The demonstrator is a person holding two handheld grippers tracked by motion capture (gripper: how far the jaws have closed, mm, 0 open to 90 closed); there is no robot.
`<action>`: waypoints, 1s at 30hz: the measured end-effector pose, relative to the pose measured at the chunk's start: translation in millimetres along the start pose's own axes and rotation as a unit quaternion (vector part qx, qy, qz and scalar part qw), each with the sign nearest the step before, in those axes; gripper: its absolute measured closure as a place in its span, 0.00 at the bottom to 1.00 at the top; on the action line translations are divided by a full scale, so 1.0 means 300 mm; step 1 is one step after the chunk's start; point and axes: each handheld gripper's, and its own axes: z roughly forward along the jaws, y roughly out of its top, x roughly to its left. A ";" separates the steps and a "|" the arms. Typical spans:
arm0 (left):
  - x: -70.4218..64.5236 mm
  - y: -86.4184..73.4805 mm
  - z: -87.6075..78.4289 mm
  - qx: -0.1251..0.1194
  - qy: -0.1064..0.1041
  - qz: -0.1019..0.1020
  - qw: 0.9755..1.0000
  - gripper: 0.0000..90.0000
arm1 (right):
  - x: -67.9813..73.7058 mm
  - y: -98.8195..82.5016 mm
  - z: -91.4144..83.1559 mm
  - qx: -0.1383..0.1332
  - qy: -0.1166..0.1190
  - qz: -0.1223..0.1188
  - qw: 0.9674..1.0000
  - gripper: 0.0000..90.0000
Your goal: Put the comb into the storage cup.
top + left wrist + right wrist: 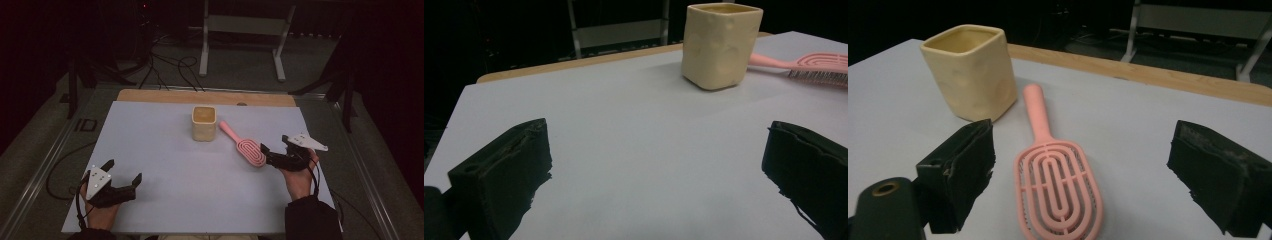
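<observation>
Resting at about seven o'clock on the table (165, 150), your left hand-held gripper (123, 171) has its jaws spread wide with nothing between them, well apart from everything else. Toward twelve o'clock stands a cream cup (204, 123), squarish with rounded corners and an uneven, hand-shaped wall, upright and open at the top. Just beside it, at its four o'clock, lies the pink hairbrush (243, 144): a slim round handle pointing up toward the cup, and an oval vented head with looping ribs, bristles down. At four o'clock on the table your right hand-held gripper (274, 150) is apart too, jaws flanking the brush's head without clamping it.
</observation>
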 end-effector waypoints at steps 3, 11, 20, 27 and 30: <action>-0.002 0.000 0.001 0.000 0.000 0.001 1.000 0.00 | -0.007 -0.001 0.017 0.002 0.000 0.005 1.000 0.13; -0.003 0.000 0.002 0.001 -0.003 0.000 1.000 0.00 | -0.026 -0.007 0.049 0.014 -0.007 0.022 1.000 0.25; 0.000 0.000 -0.001 -0.003 -0.003 -0.005 1.000 0.00 | -0.037 -0.015 0.090 0.024 -0.020 0.018 0.999 0.57; 0.000 0.001 -0.002 -0.004 -0.004 -0.006 1.000 0.00 | -0.054 -0.025 0.122 0.037 -0.019 0.018 0.999 0.76; 0.002 0.000 -0.003 -0.005 -0.003 -0.009 1.000 0.00 | -0.067 -0.034 0.142 0.042 -0.025 0.019 0.999 0.93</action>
